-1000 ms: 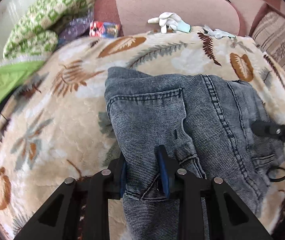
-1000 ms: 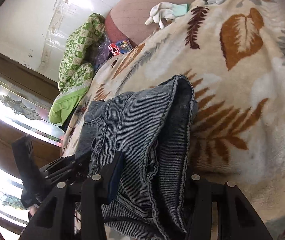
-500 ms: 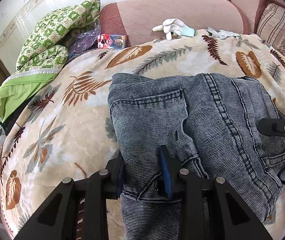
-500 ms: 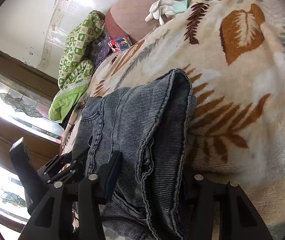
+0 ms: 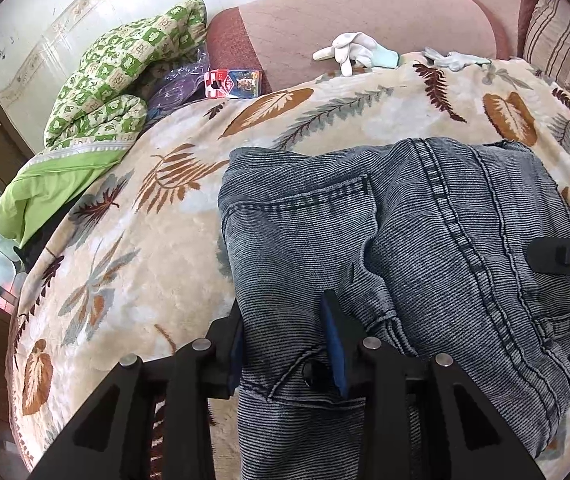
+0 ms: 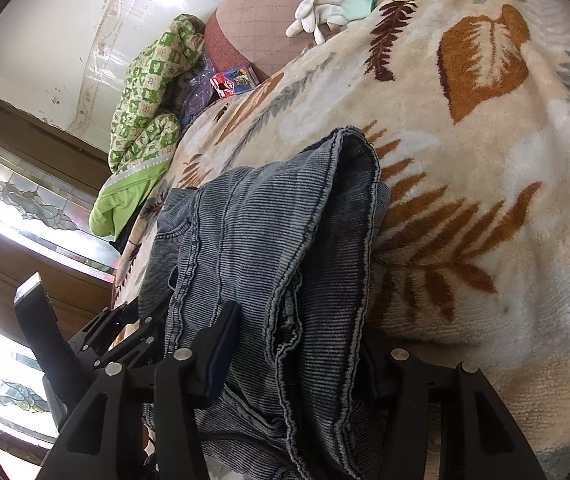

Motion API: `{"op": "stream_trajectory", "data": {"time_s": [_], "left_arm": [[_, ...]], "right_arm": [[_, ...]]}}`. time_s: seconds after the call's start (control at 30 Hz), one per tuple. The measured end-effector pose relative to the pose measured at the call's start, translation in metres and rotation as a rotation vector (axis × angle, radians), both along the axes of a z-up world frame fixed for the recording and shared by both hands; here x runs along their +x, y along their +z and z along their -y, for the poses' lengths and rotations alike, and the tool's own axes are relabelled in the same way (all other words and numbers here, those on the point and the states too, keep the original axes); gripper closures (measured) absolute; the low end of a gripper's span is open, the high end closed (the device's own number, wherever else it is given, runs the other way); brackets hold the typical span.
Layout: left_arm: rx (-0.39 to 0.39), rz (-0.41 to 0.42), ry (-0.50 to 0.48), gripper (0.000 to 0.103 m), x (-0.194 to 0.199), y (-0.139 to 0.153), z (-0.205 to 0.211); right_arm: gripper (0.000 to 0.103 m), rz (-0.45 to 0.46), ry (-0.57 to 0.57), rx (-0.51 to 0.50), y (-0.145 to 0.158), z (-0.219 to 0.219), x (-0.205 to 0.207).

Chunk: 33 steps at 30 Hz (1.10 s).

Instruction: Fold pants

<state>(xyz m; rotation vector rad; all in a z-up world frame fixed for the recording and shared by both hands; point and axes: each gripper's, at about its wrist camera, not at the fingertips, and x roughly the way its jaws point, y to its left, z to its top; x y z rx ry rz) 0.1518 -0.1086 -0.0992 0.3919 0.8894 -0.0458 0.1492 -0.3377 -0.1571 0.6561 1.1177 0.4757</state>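
Note:
Grey-blue denim pants [image 5: 425, 248] lie folded on a cream blanket with a leaf print [image 5: 133, 264]. My left gripper [image 5: 285, 336] straddles the near left edge of the fold, by the waistband; its jaws are opening, with denim still filling the gap and touching both blue pads. My right gripper [image 6: 301, 352] holds the thick stacked edge of the pants [image 6: 285, 232] at the fold's right side; its right finger is hidden behind the cloth. Each gripper shows in the other's view: the right gripper [image 5: 565, 256] at the right edge, the left gripper [image 6: 125, 328] low on the left.
A green checked quilt [image 5: 125, 76] is heaped at the back left beside a small red and blue packet [image 5: 233, 84]. White gloves [image 5: 353, 50] lie at the foot of the pink sofa back [image 5: 365, 20]. A striped cushion [image 5: 565, 56] sits far right.
Both pairs of jaws have spread slightly around the denim. The left view has tipped up a little, showing more of the wall and quilt. The pants lie as before.

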Motion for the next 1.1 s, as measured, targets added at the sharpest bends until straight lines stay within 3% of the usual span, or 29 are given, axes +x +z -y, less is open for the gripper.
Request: {"op": "stream_trajectory", "data": {"time_s": [0.17, 0.3, 0.57, 0.63, 0.73, 0.8, 0.97, 1.1], "left_arm": [[0.005, 0.008, 0.028, 0.063, -0.003, 0.006, -0.001], [0.013, 0.067, 0.068, 0.044, -0.014, 0.019, -0.005], [-0.028, 0.242, 0.136, 0.025, -0.051, 0.075, -0.017], [-0.042, 0.284, 0.143, 0.025, -0.062, 0.09, -0.02], [-0.057, 0.332, 0.144, 0.023, -0.08, 0.109, -0.022], [-0.065, 0.364, 0.144, 0.016, -0.09, 0.12, -0.022], [-0.076, 0.445, 0.136, 0.015, -0.118, 0.146, -0.023], [-0.101, 0.486, 0.127, 0.005, -0.137, 0.163, -0.025]], "right_arm": [[0.045, -0.009, -0.007, -0.017, 0.003, -0.001, -0.001], [0.038, -0.001, -0.022, -0.056, 0.016, -0.001, -0.007], [0.036, 0.163, -0.106, -0.16, 0.064, 0.004, -0.031], [0.036, 0.211, -0.132, -0.184, 0.076, 0.004, -0.039], [0.036, 0.279, -0.156, -0.189, 0.094, 0.002, -0.052], [0.036, 0.33, -0.167, -0.189, 0.107, -0.001, -0.061], [0.035, 0.416, -0.185, -0.178, 0.133, -0.008, -0.082], [0.034, 0.489, -0.194, -0.185, 0.149, -0.017, -0.096]]}}
